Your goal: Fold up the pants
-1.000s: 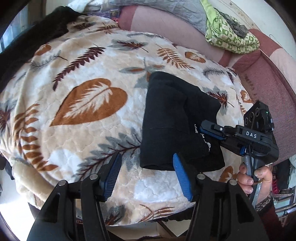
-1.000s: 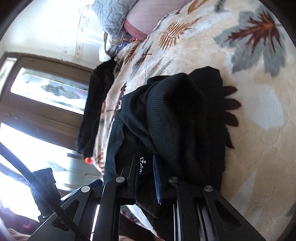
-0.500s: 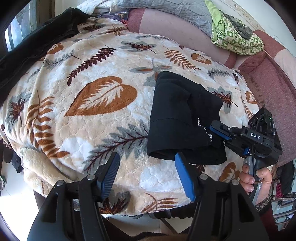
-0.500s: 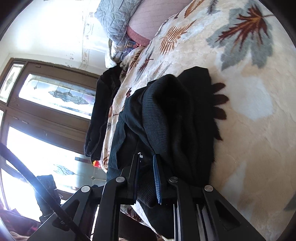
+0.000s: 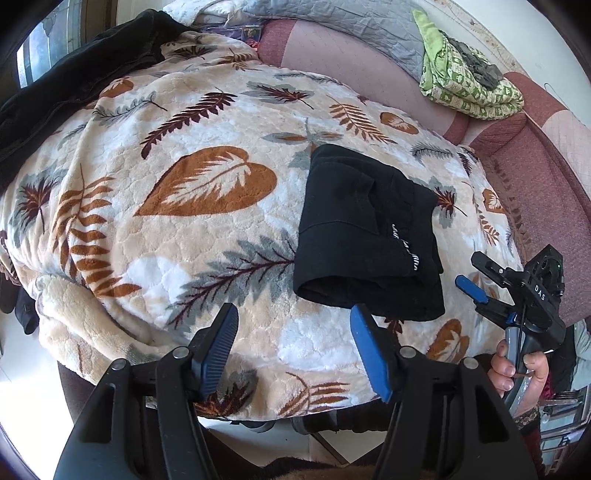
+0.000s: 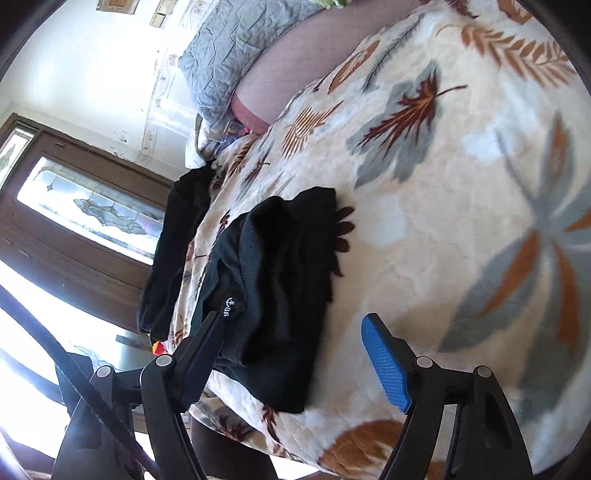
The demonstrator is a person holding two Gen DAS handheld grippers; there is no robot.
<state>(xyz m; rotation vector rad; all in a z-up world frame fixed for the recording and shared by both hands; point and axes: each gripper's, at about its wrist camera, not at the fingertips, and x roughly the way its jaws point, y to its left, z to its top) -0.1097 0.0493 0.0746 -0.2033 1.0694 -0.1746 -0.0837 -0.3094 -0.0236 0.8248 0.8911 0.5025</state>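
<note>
The black pants (image 5: 365, 232) lie folded into a small rectangle on the leaf-patterned blanket (image 5: 207, 206), right of the middle. A white logo shows near their right edge. My left gripper (image 5: 295, 347) is open and empty, just in front of the pants' near edge. My right gripper (image 5: 474, 275) is open and empty, a little to the right of the pants, held by a hand. In the right wrist view the pants (image 6: 280, 280) lie ahead and left of the open right gripper (image 6: 295, 343).
A green patterned cloth (image 5: 469, 81) and a grey quilt (image 5: 332, 26) lie on the pink sofa back. A dark garment (image 5: 74, 88) lies at the blanket's far left. A glazed wooden door (image 6: 74, 221) stands beyond.
My right gripper was shut on the pants' right edge; it has opened, let go and drawn back to the right. My left gripper has pulled back slightly.
</note>
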